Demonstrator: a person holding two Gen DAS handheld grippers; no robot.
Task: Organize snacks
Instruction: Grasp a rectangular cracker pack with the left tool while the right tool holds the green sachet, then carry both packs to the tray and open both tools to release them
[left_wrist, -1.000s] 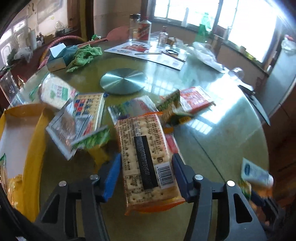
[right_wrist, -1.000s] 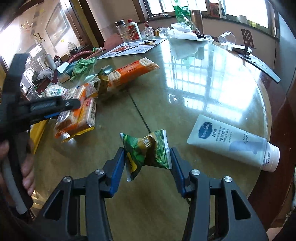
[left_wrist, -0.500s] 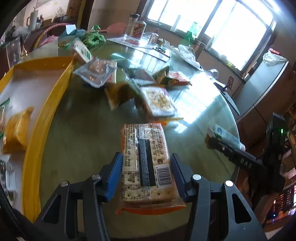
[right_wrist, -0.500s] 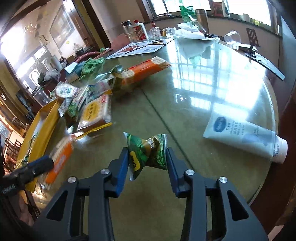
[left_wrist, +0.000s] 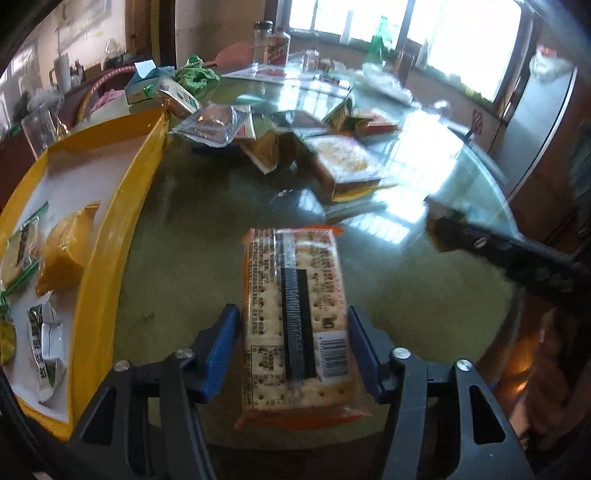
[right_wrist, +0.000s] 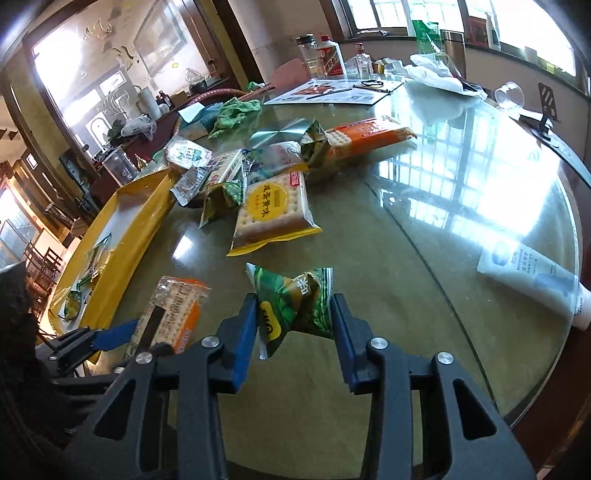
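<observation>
Mid-sort at a round glass worktop (right_wrist: 461, 206): I have my left tool (left_wrist: 293, 347) closed on a long cracker pack (left_wrist: 293, 314), blue pads pressing its two long edges near the barcode end, the pack held above the glass just right of the yellow tray (left_wrist: 122, 221). My right tool (right_wrist: 293, 328) pinches a small green snack pouch (right_wrist: 295, 299) across its crinkled middle, also lifted clear of the surface. I judge the crackers light but brittle: the clear film is slick and the stacked squares inside would crack under a hard squeeze, so the grip belongs on the flat long sides, not the sealed orange ends. The pouch looks soft, puffy and nearly weightless; its foil-like film may slip, so the bulging centre is the place to hold. The tray, glossy yellow rim around a white floor, already carries several small packets, while a loose heap of biscuit packs (right_wrist: 273, 206) lies on the glass beyond.
</observation>
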